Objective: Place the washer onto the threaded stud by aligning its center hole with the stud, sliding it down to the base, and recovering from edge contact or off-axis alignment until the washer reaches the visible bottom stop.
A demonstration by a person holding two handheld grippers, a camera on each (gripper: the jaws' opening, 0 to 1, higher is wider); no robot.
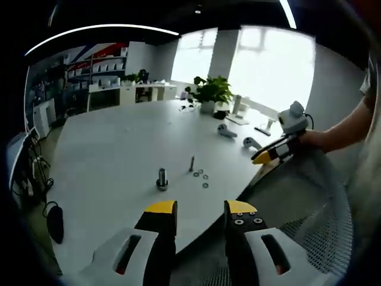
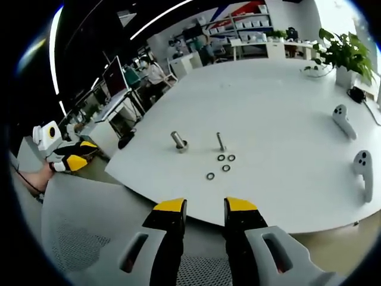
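Four washers: in the left gripper view the washers (image 1: 202, 176) lie loose on the white tabletop (image 1: 119, 149), just beside the thin threaded stud (image 1: 191, 163), which stands upright.
Left claw: the left claw (image 1: 200, 215) hangs off the tabletop's near edge, jaws spread with nothing between them.
Thicker bolt: a thicker bolt (image 1: 162, 179) stands near the stud, on the side away from the washers.
Other claw: the right claw (image 1: 266, 156) comes in well apart from the stud, over a mesh chair (image 1: 309, 208), gripped by a hand (image 1: 312, 140); whether its jaws are apart I cannot tell from here.
Right gripper view: the right claw (image 2: 205, 213) also sits short of the tabletop (image 2: 286, 107), jaws spread and holding nothing.
Washers again: four washers (image 2: 222, 165) lie flat just this side of the stud (image 2: 221, 142), the bolt (image 2: 179, 142) beside it.
Left claw again: the left claw (image 2: 74, 159) rests well apart from the stud, past the tabletop's edge.
Step in hand: I judge this the very start; no washer is picked up, none is on the stud.
Next move: one claw must reach in and pinch a single washer by its rim, leaving the hole free for the stud.
Hard to make out: the stud's thread and bottom stop are too small to read, and the washers' holes barely show.
Also there: a potted plant (image 1: 209, 92) and two controllers (image 2: 351, 137) sit far beyond the stud.
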